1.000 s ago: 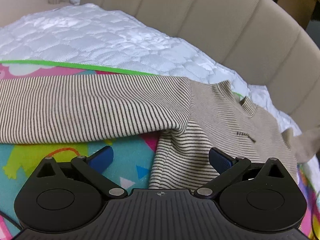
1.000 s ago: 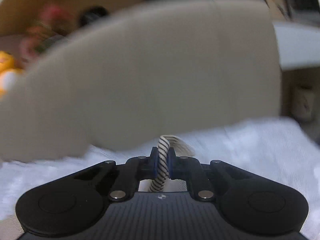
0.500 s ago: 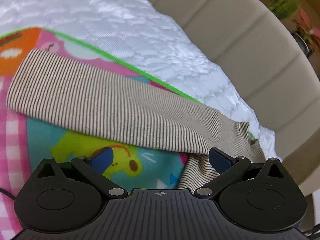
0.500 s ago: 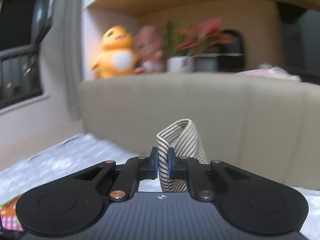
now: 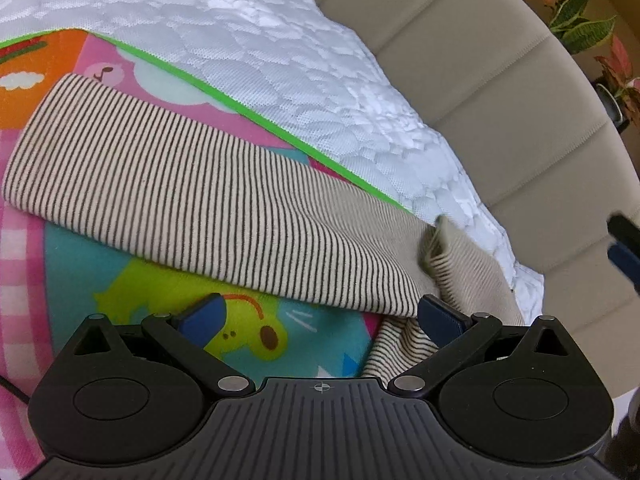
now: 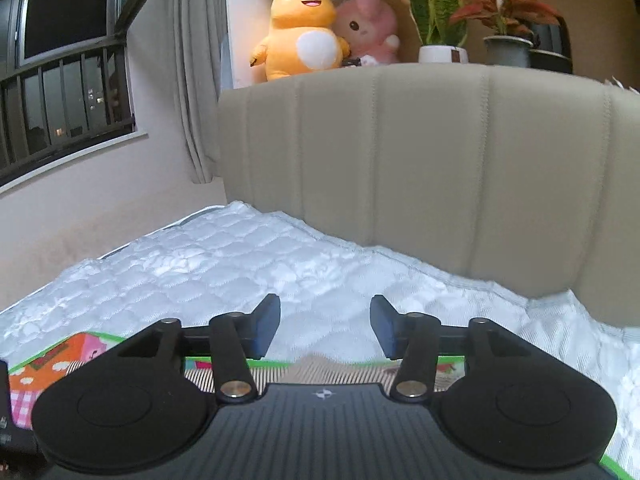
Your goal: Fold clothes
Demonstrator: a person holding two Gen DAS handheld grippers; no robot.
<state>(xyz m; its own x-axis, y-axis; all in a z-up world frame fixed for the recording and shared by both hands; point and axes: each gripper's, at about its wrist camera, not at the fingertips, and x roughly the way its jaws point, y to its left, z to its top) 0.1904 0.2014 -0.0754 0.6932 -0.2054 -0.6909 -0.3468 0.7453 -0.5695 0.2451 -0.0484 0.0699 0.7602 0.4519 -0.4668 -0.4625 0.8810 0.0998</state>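
We hold both grippers over the bed: the striped sweater (image 5: 208, 200) lies on the colourful play mat (image 5: 132, 284), sleeve folded across. Our left gripper (image 5: 320, 312) gapes wide and empty; our right gripper (image 6: 324, 326), jaws opening, grips nothing above the mat's edge.

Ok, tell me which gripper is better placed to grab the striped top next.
Left, probably. The left gripper is open just above the striped top; the right gripper, jaws opening and empty, faces the headboard.

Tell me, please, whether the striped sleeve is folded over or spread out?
Folded over. In the left wrist view the sleeve lies flat across the top's body, which shows beneath its lower edge, on the mat.
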